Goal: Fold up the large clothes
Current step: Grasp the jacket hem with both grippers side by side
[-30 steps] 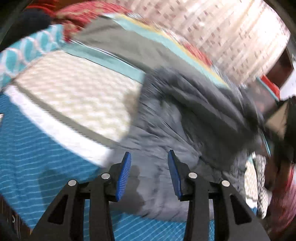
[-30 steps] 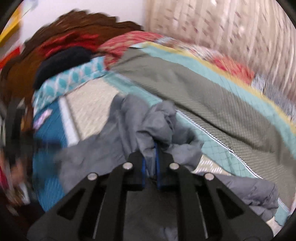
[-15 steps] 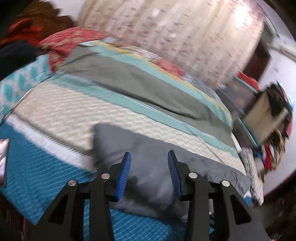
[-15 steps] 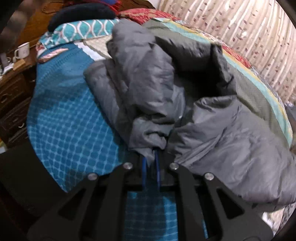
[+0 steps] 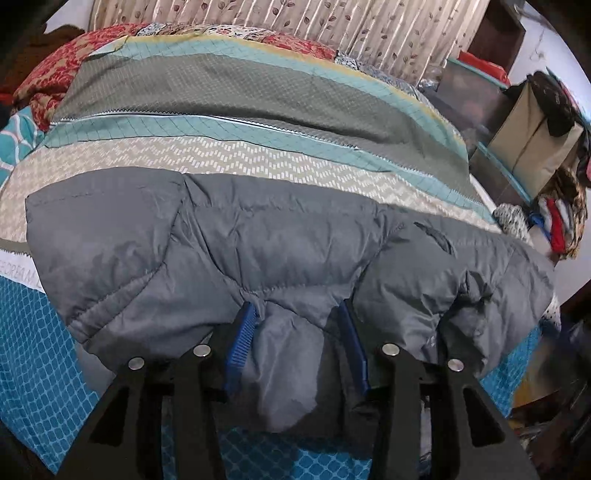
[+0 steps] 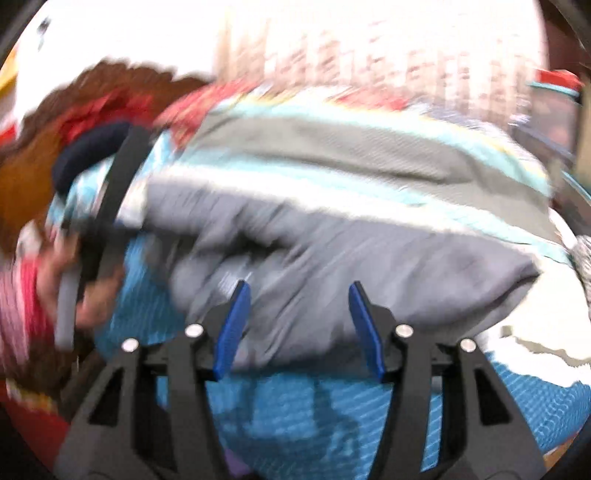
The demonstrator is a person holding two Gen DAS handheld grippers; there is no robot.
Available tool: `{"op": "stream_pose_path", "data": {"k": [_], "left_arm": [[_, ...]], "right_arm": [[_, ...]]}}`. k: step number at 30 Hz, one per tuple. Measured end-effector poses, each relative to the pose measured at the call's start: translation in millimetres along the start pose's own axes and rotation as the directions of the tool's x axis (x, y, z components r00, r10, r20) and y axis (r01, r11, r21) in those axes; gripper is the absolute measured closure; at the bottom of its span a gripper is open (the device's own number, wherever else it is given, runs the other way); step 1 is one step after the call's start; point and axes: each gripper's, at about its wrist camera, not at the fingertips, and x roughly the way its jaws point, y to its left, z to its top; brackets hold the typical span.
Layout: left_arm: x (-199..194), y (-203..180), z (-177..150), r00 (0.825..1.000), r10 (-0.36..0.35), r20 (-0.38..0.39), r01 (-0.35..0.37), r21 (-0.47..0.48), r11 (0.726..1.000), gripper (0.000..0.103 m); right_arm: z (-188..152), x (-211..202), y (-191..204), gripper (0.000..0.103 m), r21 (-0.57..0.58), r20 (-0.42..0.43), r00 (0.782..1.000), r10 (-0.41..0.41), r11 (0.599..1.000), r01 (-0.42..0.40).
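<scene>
A large grey padded jacket lies spread across the near side of the bed, on a striped bedspread. My left gripper is open, its blue pads either side of a fold of the jacket's near edge. My right gripper is open and empty, just in front of the jacket; that view is blurred by motion. The other gripper and the hand that holds it show at the left of the right wrist view.
A teal patterned sheet covers the bed's near edge. Red patterned pillows lie at the head, a curtain hangs behind. Boxes and piled clothes stand to the right of the bed.
My right gripper has opened and let go of the jacket, then swung away. The jacket now lies spread flat on the bed. My left gripper has moved in over its near edge.
</scene>
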Motion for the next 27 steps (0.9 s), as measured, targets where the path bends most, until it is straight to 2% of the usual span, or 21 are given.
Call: {"op": "stream_pose_path", "data": {"k": [2,5,7,8,10,11,13,16,20,24,27], "left_arm": [[2,-1,-2,1.000,0.013,-0.006,-0.013,0.011,1.000,0.045],[1,-2,-6,1.000,0.025,-0.006,-0.025,0.025,0.999,0.045],[4,-3,-6,0.999,0.049,-0.007,-0.049,0.048,0.998,0.045],[7,-3,-8,0.998,0.063,-0.009,-0.062,0.060,0.996,0.045],[14,-2,-13,0.996,0.083,-0.016,-0.081,0.081,0.993,0.043],[19,-1,-18,0.997,0.077,-0.021,-0.075,0.096,0.993,0.043],[26,-3,-23,0.996,0.085,-0.024,-0.081,0.122,0.989,0.042],[39,-5,-32,0.993,0.117,-0.007,-0.115,0.167,0.979,0.042],[45,-7,-34,0.990,0.141,-0.013,-0.137,0.163,0.977,0.042],[23,0,-30,0.990,0.130,-0.052,-0.123,0.120,0.985,0.042],[-25,20,-30,0.999,0.053,0.005,-0.053,0.029,0.998,0.042]], "right_arm": [[17,0,-19,0.050,0.068,0.055,0.998,-0.044,0.997,0.040],[19,21,-44,0.050,0.135,0.068,0.992,-0.109,0.986,0.099],[5,47,-61,0.050,0.148,-0.004,0.985,-0.175,0.974,0.174],[-11,65,-73,0.050,0.169,-0.074,0.978,-0.195,0.964,0.205],[-42,89,-92,0.051,0.243,-0.153,0.974,-0.166,0.949,0.200],[-61,93,-101,0.051,0.296,-0.143,0.982,-0.124,0.941,0.162],[-74,97,-101,0.051,0.323,-0.143,0.984,-0.105,0.935,0.146],[-76,109,-95,0.051,0.314,-0.163,0.980,-0.110,0.936,0.158],[-76,118,-98,0.051,0.335,-0.183,0.979,-0.093,0.930,0.151],[-75,102,-102,0.050,0.341,-0.224,0.971,-0.082,0.927,0.157],[-69,67,-112,0.045,0.455,-0.189,0.982,-0.020,0.884,0.106]]}}
